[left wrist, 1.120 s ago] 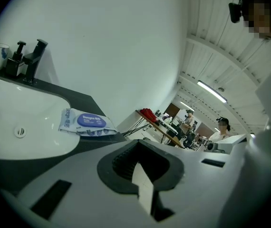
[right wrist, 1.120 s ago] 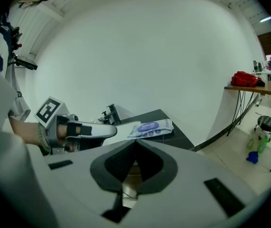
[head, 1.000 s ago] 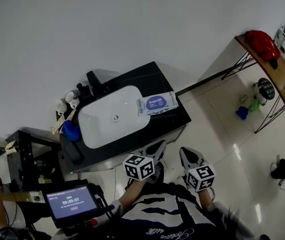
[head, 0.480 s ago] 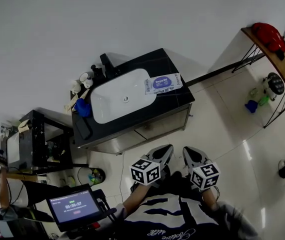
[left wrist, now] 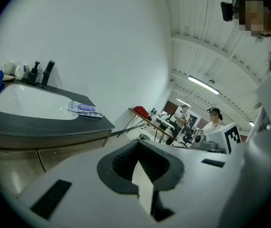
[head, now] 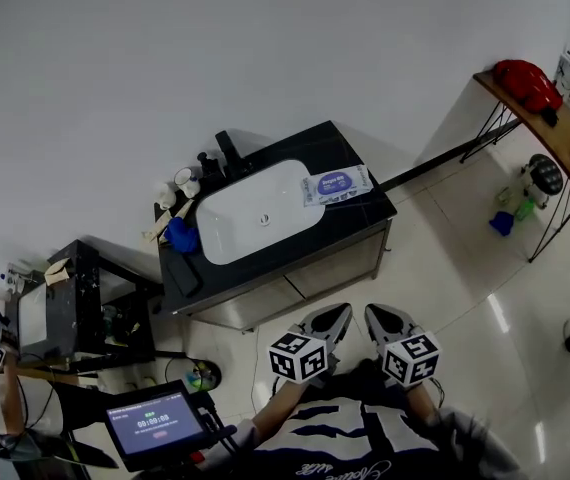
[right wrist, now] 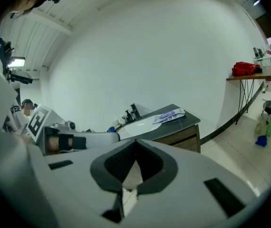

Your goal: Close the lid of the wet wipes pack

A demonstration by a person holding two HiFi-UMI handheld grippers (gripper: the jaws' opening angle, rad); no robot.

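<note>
The wet wipes pack (head: 337,184) is white with a purple label and lies on the black vanity counter (head: 365,220), at the right end of the white sink (head: 255,218). It also shows in the left gripper view (left wrist: 85,109) and the right gripper view (right wrist: 169,115). It is too far off to tell how its lid stands. My left gripper (head: 331,318) and right gripper (head: 377,317) hang side by side close to my body, well short of the counter. In both gripper views the jaws meet with nothing between them: left gripper (left wrist: 138,142), right gripper (right wrist: 135,141).
A black faucet (head: 227,154), cups (head: 183,179) and a blue object (head: 179,236) sit at the sink's far left. A black cart (head: 75,313) stands to the left, with a timer screen (head: 155,421) below it. A wooden desk (head: 550,138) holding a red item stands at the right, and bottles (head: 505,218) sit on the floor.
The head view has shifted, so the vanity now sits farther off and to the right. Both grippers stay shut and together near my body, a little lower in the frame.
</note>
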